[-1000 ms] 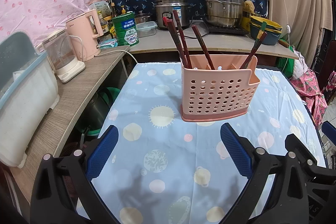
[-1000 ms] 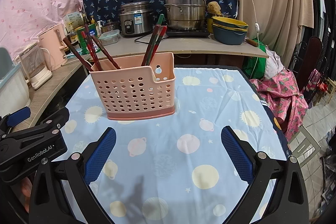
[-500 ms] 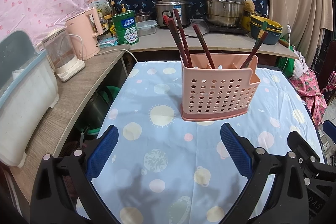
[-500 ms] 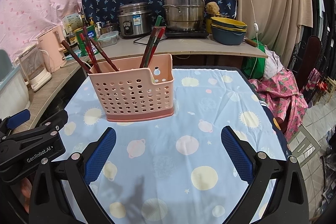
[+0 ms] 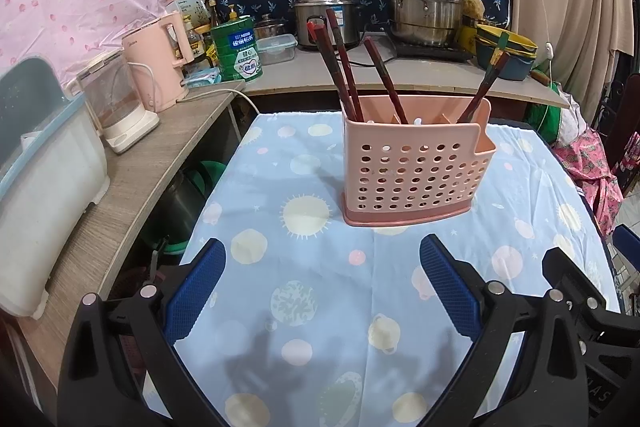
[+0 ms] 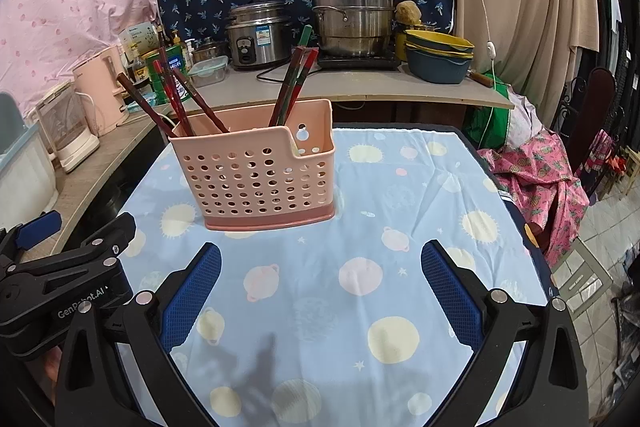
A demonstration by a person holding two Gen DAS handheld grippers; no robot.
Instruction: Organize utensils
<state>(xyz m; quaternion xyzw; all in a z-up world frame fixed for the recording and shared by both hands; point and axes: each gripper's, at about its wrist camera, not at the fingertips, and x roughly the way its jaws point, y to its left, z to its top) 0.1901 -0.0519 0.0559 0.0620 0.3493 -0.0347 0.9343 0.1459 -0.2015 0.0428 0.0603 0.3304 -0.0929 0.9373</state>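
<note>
A pink perforated utensil holder (image 5: pixel 416 171) stands upright on the blue spotted tablecloth (image 5: pixel 320 291); it also shows in the right wrist view (image 6: pixel 260 179). Dark red chopsticks (image 5: pixel 344 67) lean in its left part, and a few more (image 5: pixel 486 83) in its right part. In the right wrist view the chopsticks (image 6: pixel 176 95) show at left and others (image 6: pixel 294 87) at middle. My left gripper (image 5: pixel 322 291) is open and empty, short of the holder. My right gripper (image 6: pixel 320 291) is open and empty, also short of it.
A wooden side shelf (image 5: pixel 132 179) at the left holds a white bin (image 5: pixel 36 179), a jug (image 5: pixel 116 107) and a pink kettle (image 5: pixel 160 63). The back counter (image 6: pixel 360 87) carries a rice cooker (image 6: pixel 260 35), a steel steamer pot (image 6: pixel 352 15) and stacked bowls (image 6: pixel 438 59). Pink cloth (image 6: pixel 536 183) lies right.
Both grippers have drifted slightly, so the holder sits a little differently in the views. Both stay open and empty.
</note>
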